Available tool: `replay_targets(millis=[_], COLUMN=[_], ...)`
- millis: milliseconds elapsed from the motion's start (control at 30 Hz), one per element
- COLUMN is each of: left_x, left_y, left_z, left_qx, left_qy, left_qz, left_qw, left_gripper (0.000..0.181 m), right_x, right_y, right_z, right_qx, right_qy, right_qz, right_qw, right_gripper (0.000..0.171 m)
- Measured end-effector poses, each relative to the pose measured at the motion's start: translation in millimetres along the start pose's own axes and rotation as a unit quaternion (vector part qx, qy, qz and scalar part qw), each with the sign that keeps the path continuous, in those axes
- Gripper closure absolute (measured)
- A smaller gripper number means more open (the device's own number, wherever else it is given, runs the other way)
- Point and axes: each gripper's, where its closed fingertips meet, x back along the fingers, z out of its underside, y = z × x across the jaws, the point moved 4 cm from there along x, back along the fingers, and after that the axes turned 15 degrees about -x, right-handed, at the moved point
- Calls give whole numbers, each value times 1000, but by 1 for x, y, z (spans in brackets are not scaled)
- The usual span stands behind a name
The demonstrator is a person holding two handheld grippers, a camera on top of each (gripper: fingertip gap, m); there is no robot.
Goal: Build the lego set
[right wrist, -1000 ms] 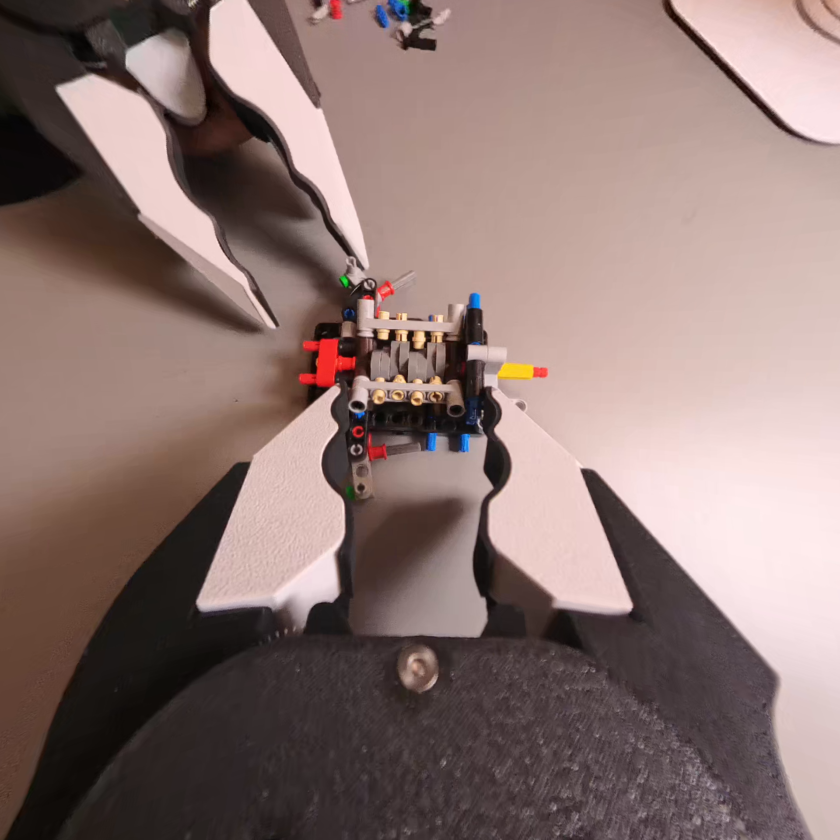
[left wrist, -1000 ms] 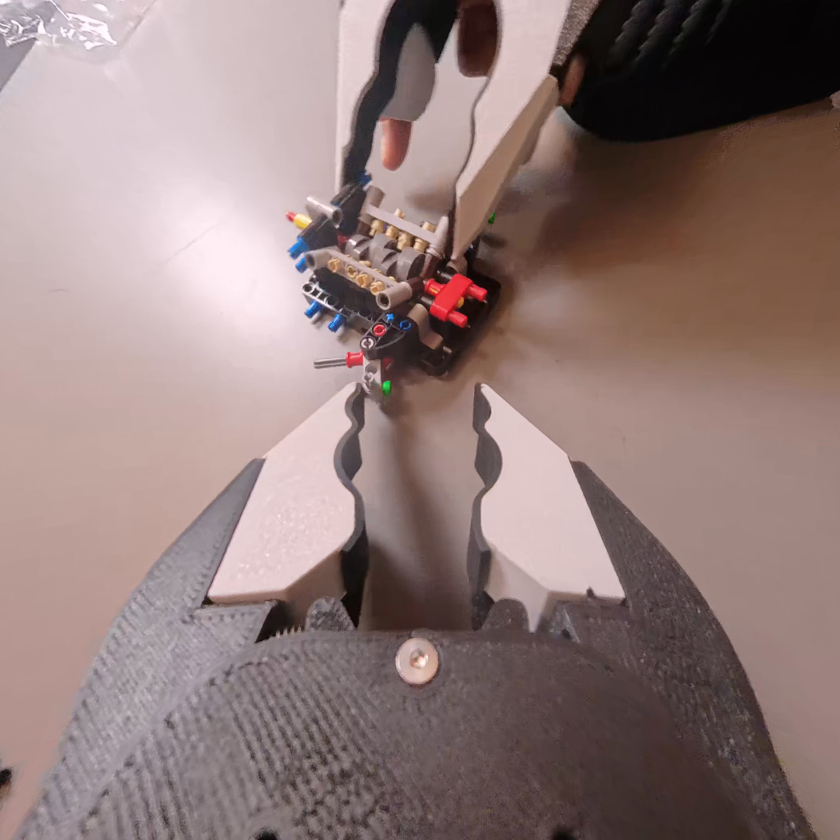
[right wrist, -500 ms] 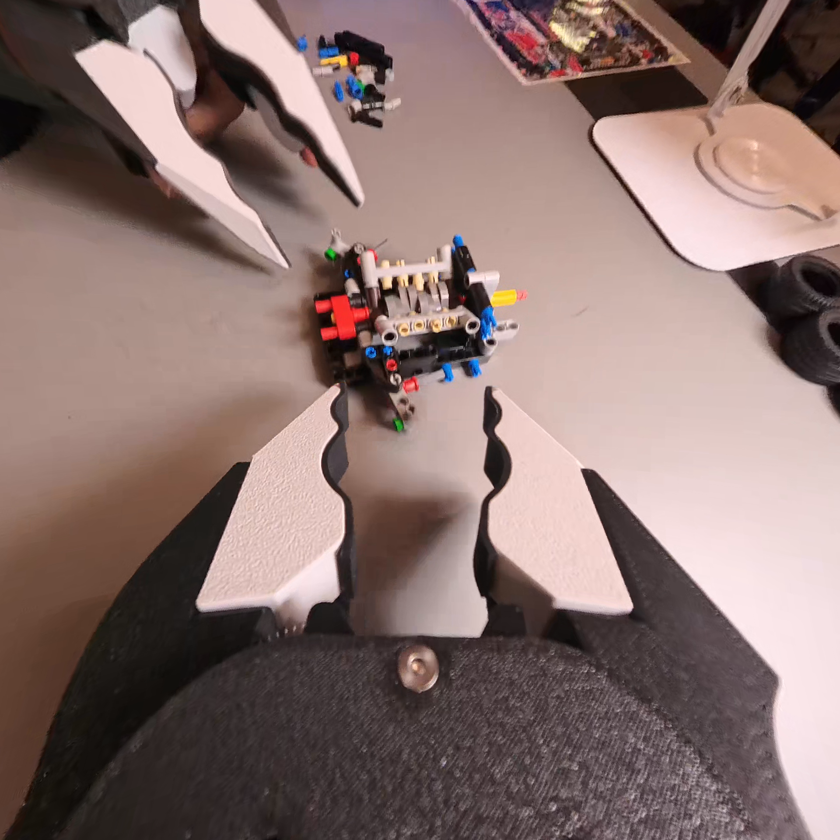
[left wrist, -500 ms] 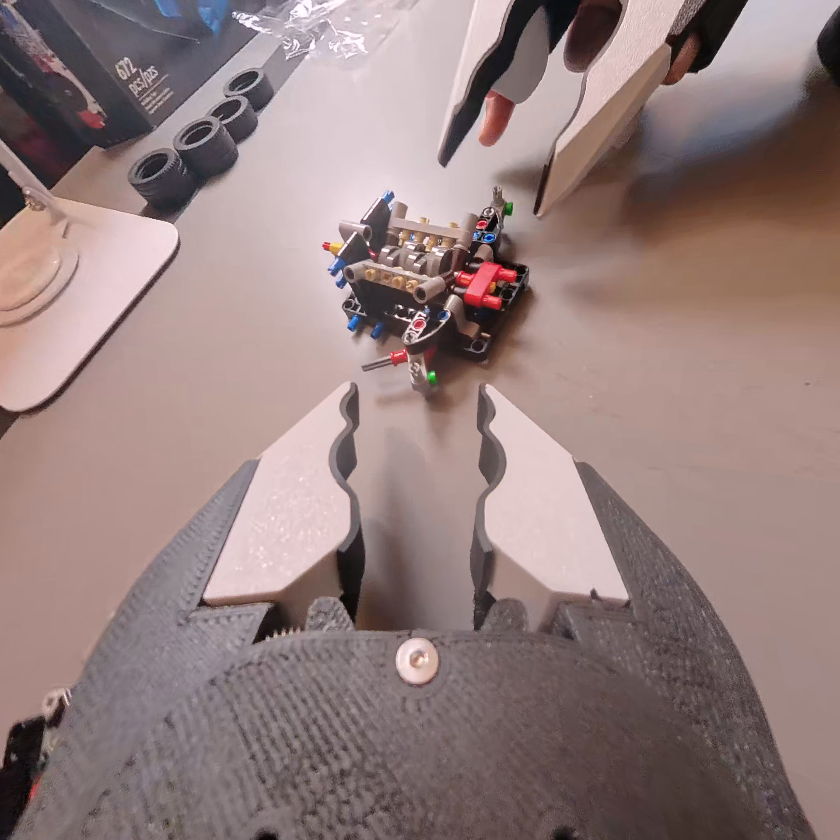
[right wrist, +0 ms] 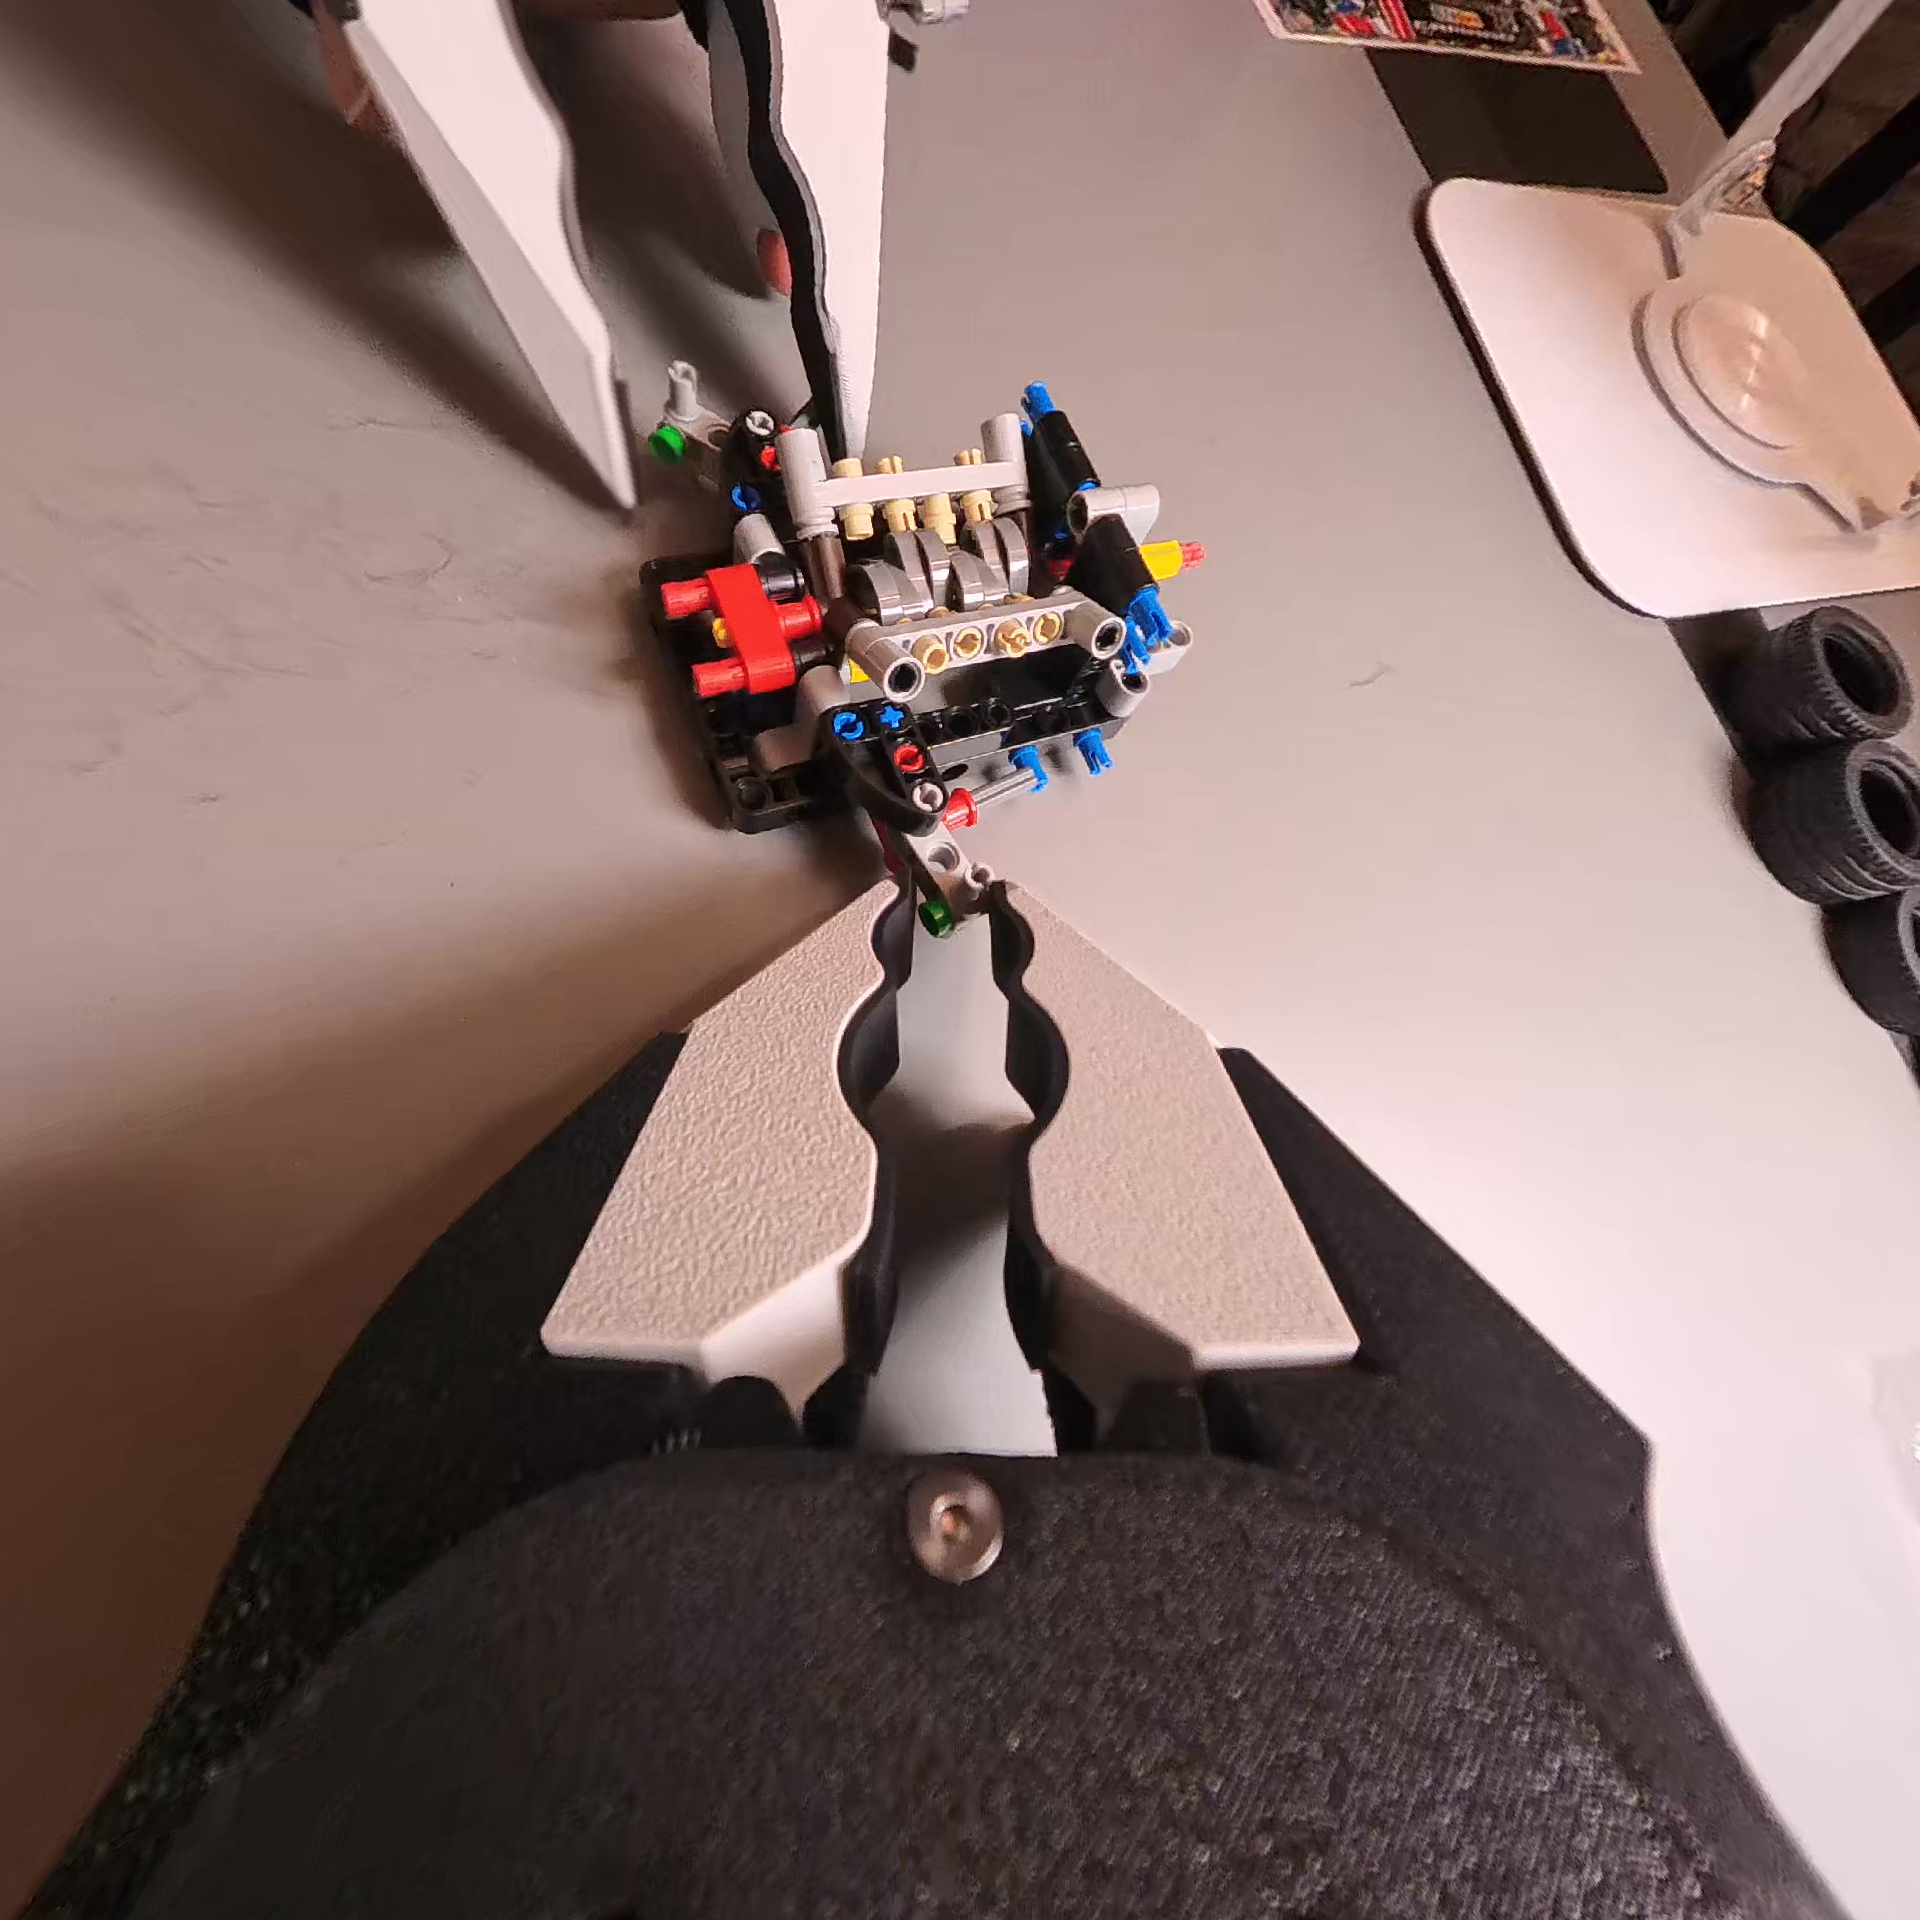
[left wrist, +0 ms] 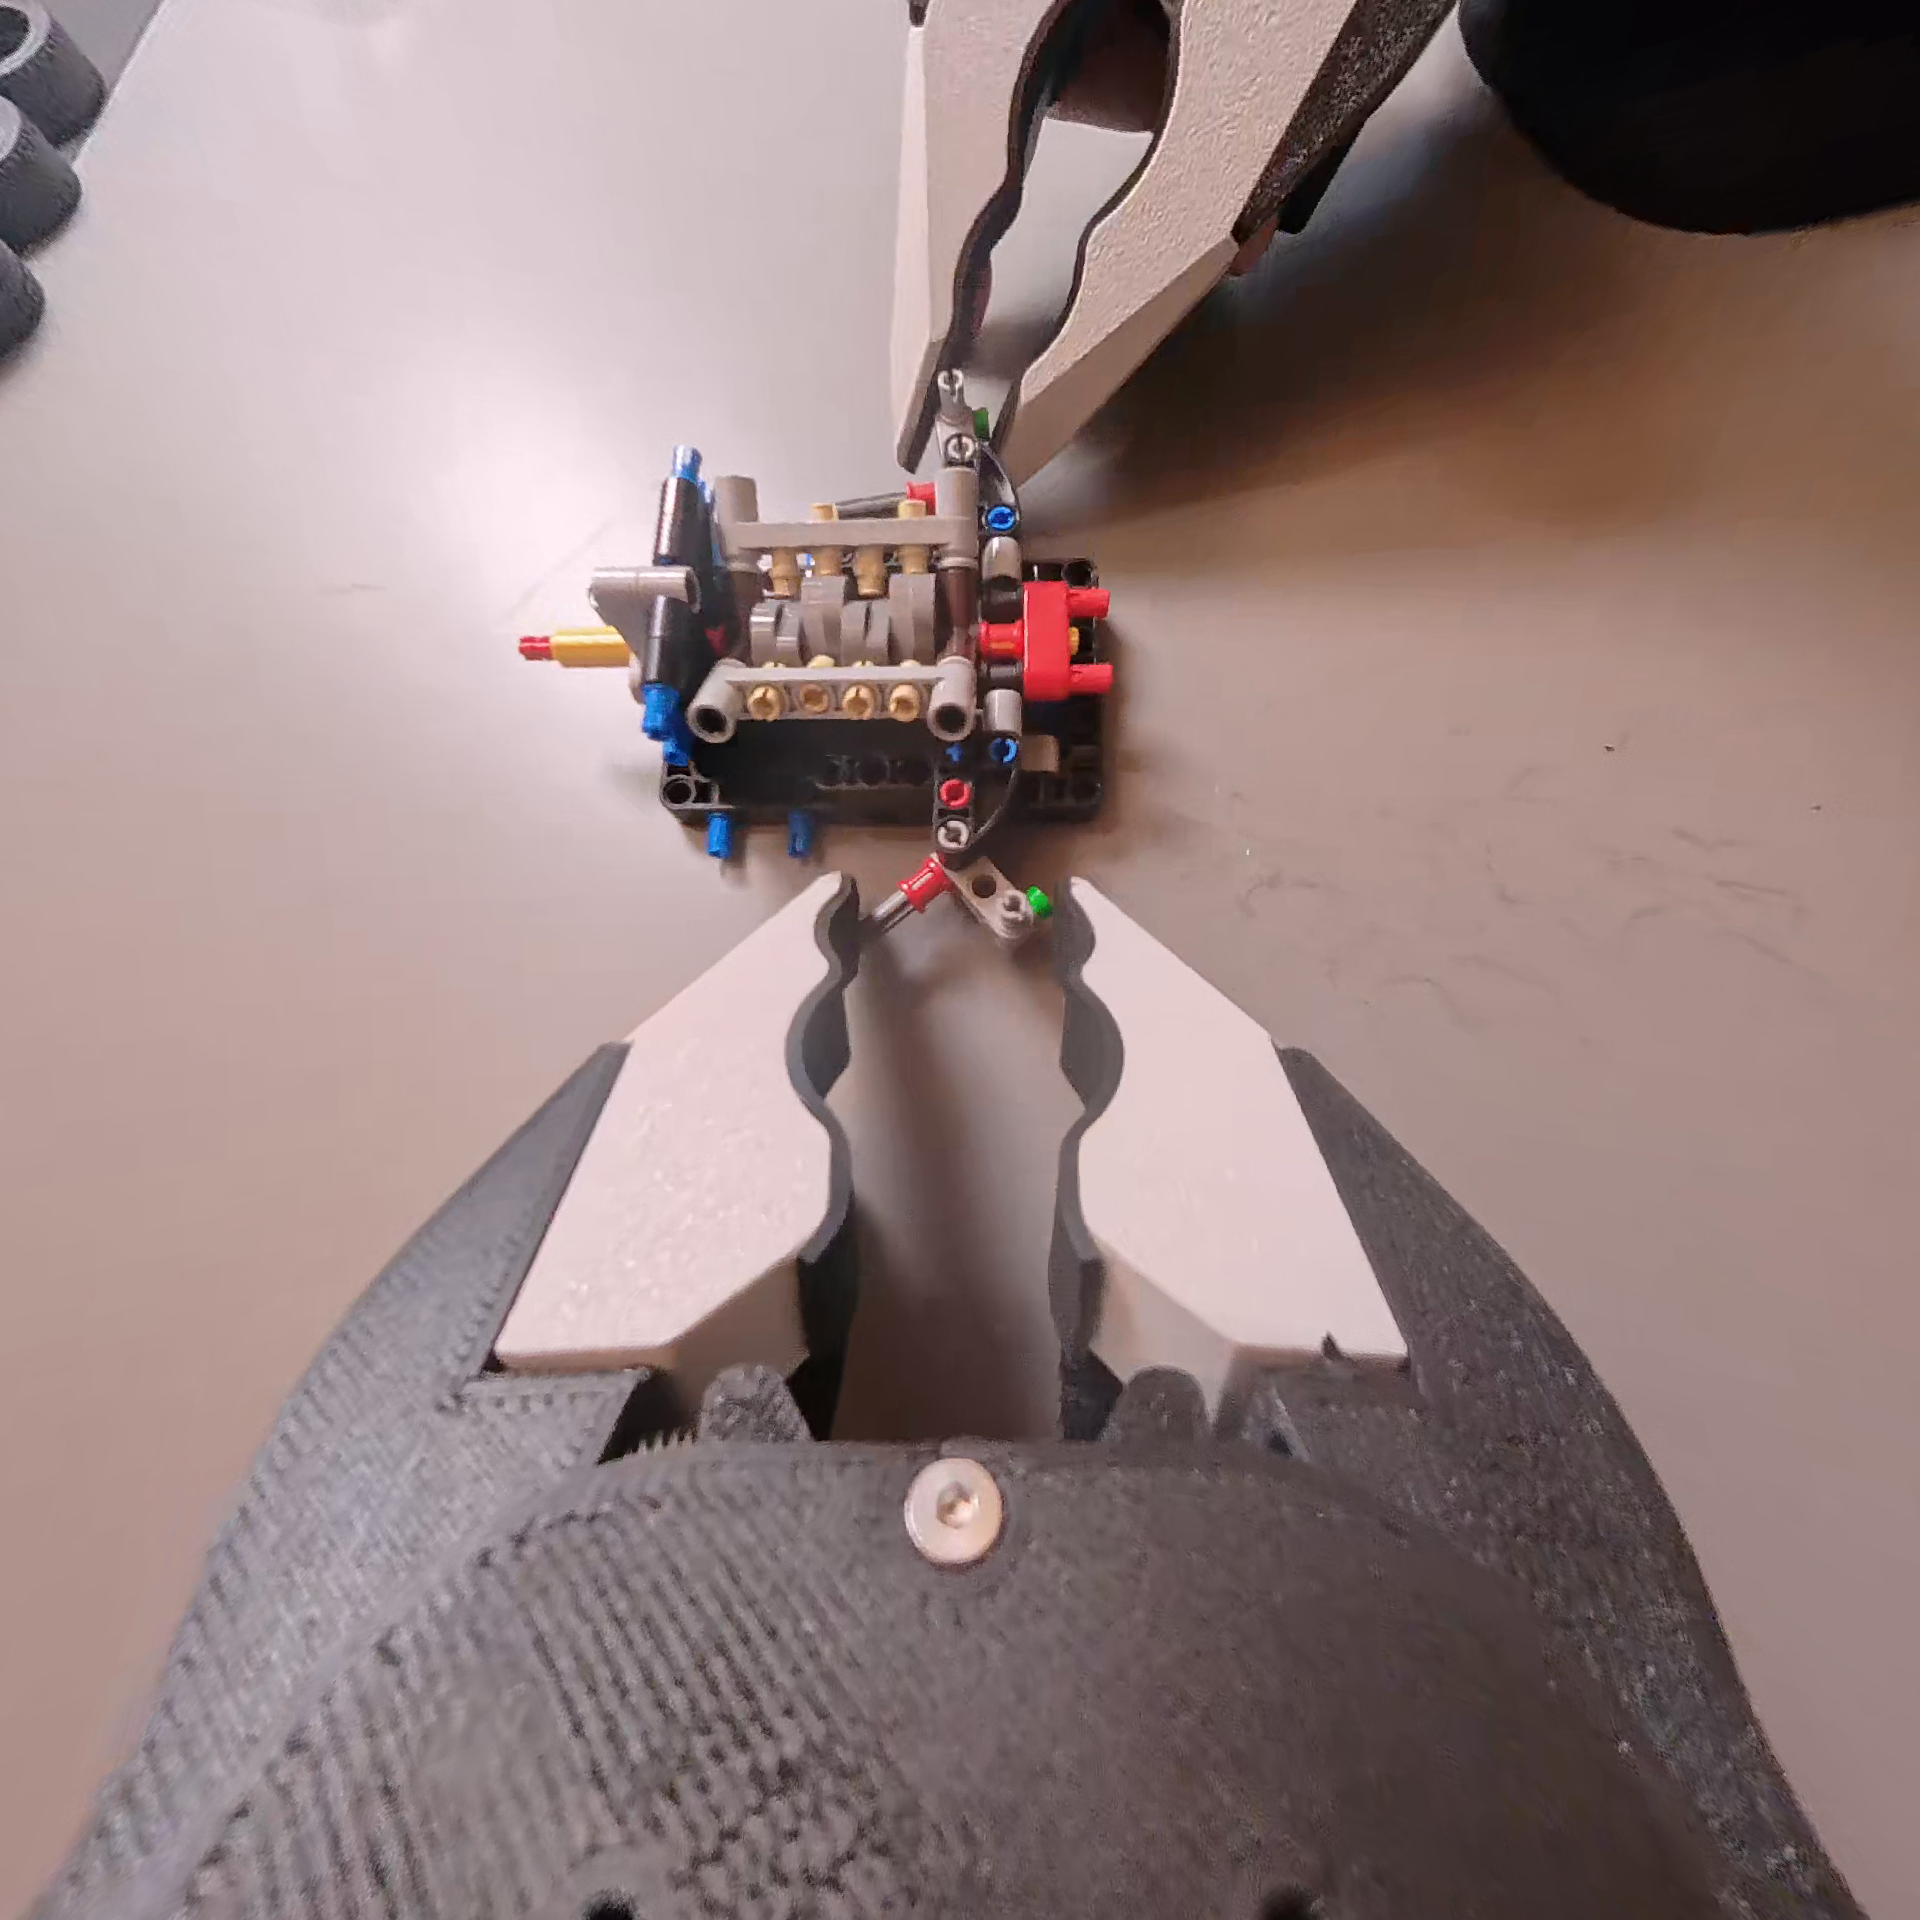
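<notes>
Grey table [right wrist: 1351, 935] carries the lego build [right wrist: 914, 623], black tyres [right wrist: 1839, 748] at its edge, a white stand base [right wrist: 1621, 416], a printed sheet [right wrist: 1455, 26].

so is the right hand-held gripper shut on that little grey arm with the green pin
Cannot tell. The right hand-held gripper has its fingertips close around the grey arm, but contact isn't clear.

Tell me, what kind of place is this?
Probably a desk or hobby table indoors. A half-built lego model sits on a smooth grey tabletop, spare rubber tyres wait at the edge, and a white stand base rests nearby.
</notes>
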Motion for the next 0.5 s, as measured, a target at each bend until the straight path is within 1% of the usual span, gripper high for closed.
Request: replay_targets(millis=[100,200,333,433,500], left_x=[3,5,2,0,-1], left_y=[-3,-2,5,9,10], left_z=[0,1,1,1,0], left_qx=[15,39,89,134,148], left_qy=[-3,18,36,48,53], left_qz=[11,-9,-80,-122,-145], left_qw=[1000,999,992,982,977], left_gripper=[146,145,146,147,148], right_x=[0,-1,-2,-3,-4], right_y=[4,8,5,2,1], right_z=[0,-1,-2,-3,-4], right_qx=[-6,-26,-43,-68,-80], right_qy=[18,30,36,29,27], right_qz=[4,17,50,60,70], right_qw=[1000,999,997,995,994], right_gripper=[159,159,160,160,160])
